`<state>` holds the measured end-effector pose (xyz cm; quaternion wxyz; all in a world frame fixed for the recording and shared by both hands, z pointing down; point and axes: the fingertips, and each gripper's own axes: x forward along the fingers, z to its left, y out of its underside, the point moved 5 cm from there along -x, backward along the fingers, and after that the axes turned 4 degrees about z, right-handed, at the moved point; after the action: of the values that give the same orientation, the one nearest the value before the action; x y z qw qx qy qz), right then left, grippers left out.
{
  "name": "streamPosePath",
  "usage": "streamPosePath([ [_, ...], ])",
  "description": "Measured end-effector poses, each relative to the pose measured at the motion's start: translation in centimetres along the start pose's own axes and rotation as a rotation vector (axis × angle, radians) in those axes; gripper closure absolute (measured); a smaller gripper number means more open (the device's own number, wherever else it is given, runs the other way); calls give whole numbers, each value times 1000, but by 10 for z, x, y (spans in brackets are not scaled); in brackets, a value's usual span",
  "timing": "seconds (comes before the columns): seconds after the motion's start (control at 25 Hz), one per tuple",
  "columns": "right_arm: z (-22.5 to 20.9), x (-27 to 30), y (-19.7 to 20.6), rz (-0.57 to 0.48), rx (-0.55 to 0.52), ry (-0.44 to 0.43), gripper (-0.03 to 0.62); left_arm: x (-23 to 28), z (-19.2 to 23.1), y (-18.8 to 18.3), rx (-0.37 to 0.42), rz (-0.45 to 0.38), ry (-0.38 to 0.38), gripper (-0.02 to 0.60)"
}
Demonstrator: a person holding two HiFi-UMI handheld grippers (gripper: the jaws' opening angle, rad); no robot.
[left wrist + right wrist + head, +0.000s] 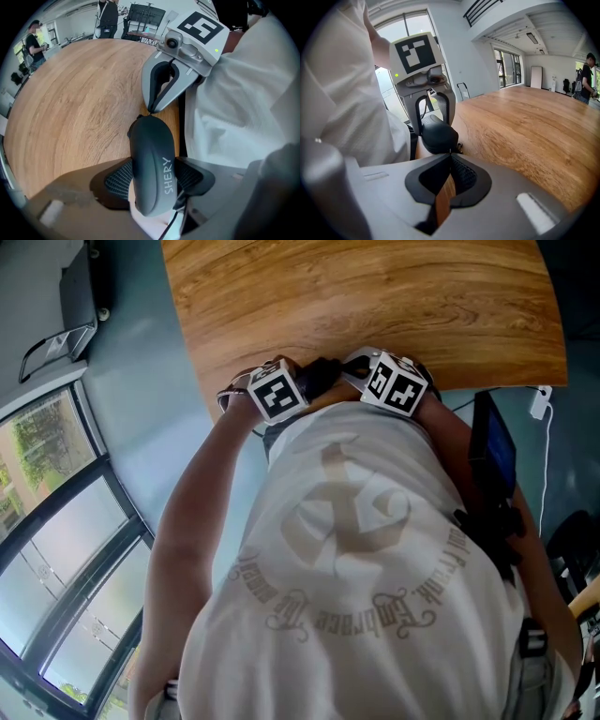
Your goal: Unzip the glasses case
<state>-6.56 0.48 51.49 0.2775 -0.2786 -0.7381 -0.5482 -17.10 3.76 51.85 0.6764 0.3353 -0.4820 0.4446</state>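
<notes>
Dark grey, oval hard-shell glasses case [150,164], white lettering on its side, lies lengthwise between the left gripper [154,180] jaws. Its near end is down between the ribbed pads and its far end sticks out past the tips. Jaws stand wide and are clamped on the case's two long sides, both pads pressed against the shell.

Right gripper [449,157]: jaw tips brought together, meeting right at the end of the case that points away from the left jaws. A gap behind the tips shows only wood. Whether the pull tab is pinched between the tips cannot be made out; it is too small.

Progress, as judged: the shell halves look shut along the whole visible seam, with no gap. Done so far: case steadied, second gripper brought to its end. Left: the whole run of the zip around the shell.

Surroundings: the case is held at the near edge of the round light-wood table [79,93], close against the person's white T-shirt [234,103]. People stand far off at the back of the room.
</notes>
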Motion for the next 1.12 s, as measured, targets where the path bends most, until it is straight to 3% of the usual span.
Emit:
streamPosePath([
  [0.28, 3, -10, -1, -3, 18, 16, 585, -8, -4, -6, 118, 32, -24, 284],
  [0.96, 3, -8, -5, -2, 22, 19, 585, -10, -10, -5, 238, 38, -24, 284],
  [1.12, 5, -5, -11, -11, 1, 16, 585, -9, -15, -4, 296, 46, -43, 285],
])
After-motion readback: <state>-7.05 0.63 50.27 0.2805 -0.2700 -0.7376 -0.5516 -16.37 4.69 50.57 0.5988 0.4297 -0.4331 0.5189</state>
